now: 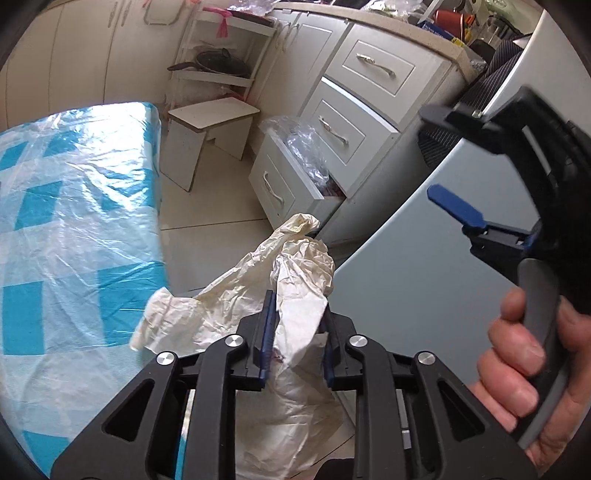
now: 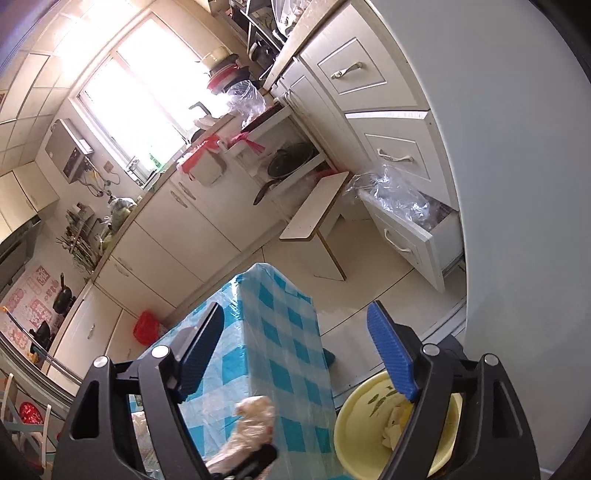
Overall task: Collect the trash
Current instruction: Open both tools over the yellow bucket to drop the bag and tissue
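Crumpled cream plastic bag (image 1: 295, 295) is clamped by left gripper (image 1: 295, 347) beside the checkered table's edge (image 1: 74, 221); right gripper (image 2: 295, 354) is held spread wide.

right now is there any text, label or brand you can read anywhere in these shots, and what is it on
None can be read.
Red paper cutouts on the wall: characters too blurred to read.
Blue box on the counter: print too small to read.
Crumpled wrapper in the left gripper: stains only, no print visible.
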{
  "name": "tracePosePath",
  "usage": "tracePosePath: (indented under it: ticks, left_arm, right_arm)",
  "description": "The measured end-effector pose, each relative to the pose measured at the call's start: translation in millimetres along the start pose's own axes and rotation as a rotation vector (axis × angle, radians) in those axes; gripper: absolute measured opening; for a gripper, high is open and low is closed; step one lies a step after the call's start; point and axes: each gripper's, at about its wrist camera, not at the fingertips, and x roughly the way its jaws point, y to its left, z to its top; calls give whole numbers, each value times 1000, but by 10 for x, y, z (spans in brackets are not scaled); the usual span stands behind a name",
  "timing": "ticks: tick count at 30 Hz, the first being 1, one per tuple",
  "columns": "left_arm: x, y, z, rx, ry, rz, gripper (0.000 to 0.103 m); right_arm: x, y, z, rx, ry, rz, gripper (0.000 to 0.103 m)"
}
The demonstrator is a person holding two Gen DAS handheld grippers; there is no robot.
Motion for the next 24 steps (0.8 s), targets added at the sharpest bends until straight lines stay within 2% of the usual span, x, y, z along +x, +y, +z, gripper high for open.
tracePosePath:
  ticks: [5, 6, 8, 9, 11, 17, 21, 24]
  left_arm:
    - [471, -109, -15, -38, 93, 20, 40]
    - [485, -130, -12, -43, 95, 3, 47]
    - [461, -158, -3, -28, 84, 16, 59]
    - [445, -160, 4, -23, 79, 22, 62]
    - [395, -123, 19, -37, 75, 21, 63]
    - [10, 92, 70, -73, 23, 36, 63]
    - [-410, 249, 38, -68, -38, 87, 72]
    - [-816, 374, -23, -61, -94, 152, 80]
  right_arm:
    - [84, 23, 23, 14, 18, 28, 77]
    - [87, 23, 33, 19, 18, 33, 77]
    - [88, 25, 47, 27, 18, 38, 77]
    - [90, 27, 48, 34, 17, 41, 77]
    - [76, 40, 36, 43, 13, 48, 77]
    - [89, 122, 21, 36, 8, 56, 77]
    - [163, 221, -15, 22, 23, 58, 77]
    - [199, 362, -60, -8, 34, 69, 77]
